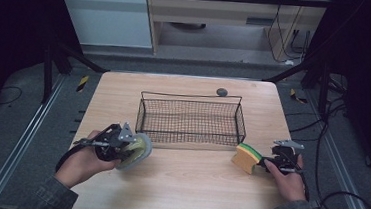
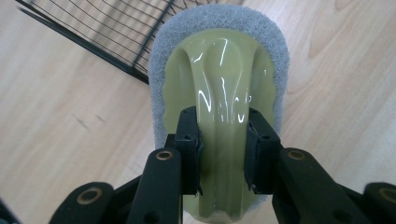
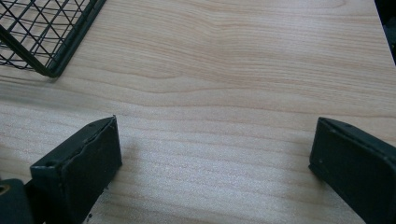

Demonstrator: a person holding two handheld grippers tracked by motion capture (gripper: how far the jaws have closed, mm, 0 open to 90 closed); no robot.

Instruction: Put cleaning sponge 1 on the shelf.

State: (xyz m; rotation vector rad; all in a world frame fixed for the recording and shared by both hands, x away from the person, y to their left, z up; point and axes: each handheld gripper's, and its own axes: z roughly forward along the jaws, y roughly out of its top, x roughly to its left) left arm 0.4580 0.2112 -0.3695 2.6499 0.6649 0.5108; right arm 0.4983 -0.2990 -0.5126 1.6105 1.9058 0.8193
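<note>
My left gripper [image 1: 129, 149] [image 2: 223, 126] is shut on the pale yellow-green plastic handle of a scrubber [image 1: 138, 151] [image 2: 219, 60] with a grey-white pad. It holds the scrubber just above the table at the front left, close to the near left corner of the black wire basket [image 1: 189, 96] [image 2: 107, 42]. At the front right, my right gripper [image 1: 268, 162] [image 3: 215, 126] stands open, with bare wood between its jaws. A yellow sponge with a green top [image 1: 247, 158] lies right beside it on its left, just off the basket's near right corner [image 3: 46, 42].
The wooden table [image 1: 187, 185] has free room in front of the basket. A small dark round object [image 1: 221, 92] sits behind the basket near the far edge. Cables trail on the floor to the right.
</note>
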